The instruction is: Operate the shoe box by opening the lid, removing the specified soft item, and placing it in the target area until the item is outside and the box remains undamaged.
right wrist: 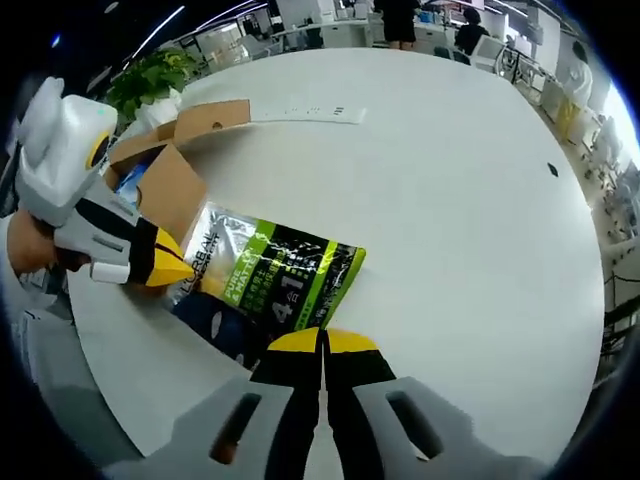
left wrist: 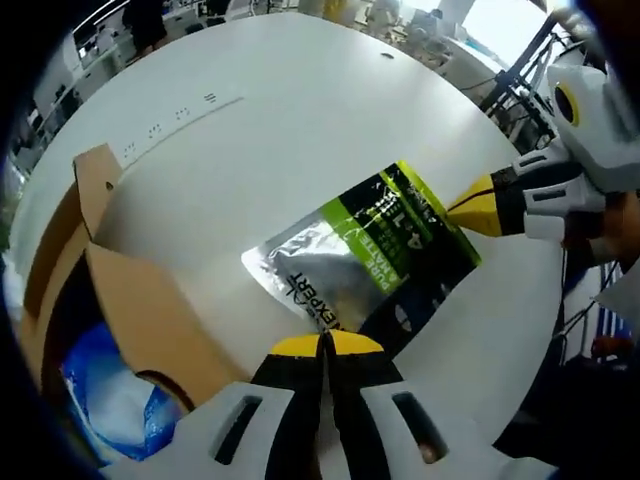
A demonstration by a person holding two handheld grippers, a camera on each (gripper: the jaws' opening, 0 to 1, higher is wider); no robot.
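**benchrat:** Left gripper view has the foil pouch (left wrist: 365,255) lying flat on the white table (left wrist: 300,110), already outside the shoe box (left wrist: 130,320), which sits just beside it with its flaps open. Long axis runs from the left gripper (left wrist: 323,343) across to the right gripper (left wrist: 472,211), so each one is at a short end.

**tongs_guy:** Are they actually pinching it though?

**benchrat:** Both sets of jaws look pressed together. The left tips sit right at the pouch's silver edge, and in the right gripper view the right gripper (right wrist: 322,342) meets the green-and-black end. Whether either has foil clamped between the tips, I can't tell.

**tongs_guy:** So who's nearer?

**benchrat:** Pretty much equal, I'd say, one per end. Both come in low, pointing at each other along the pouch. There's also something blue (left wrist: 110,390) down in the box.
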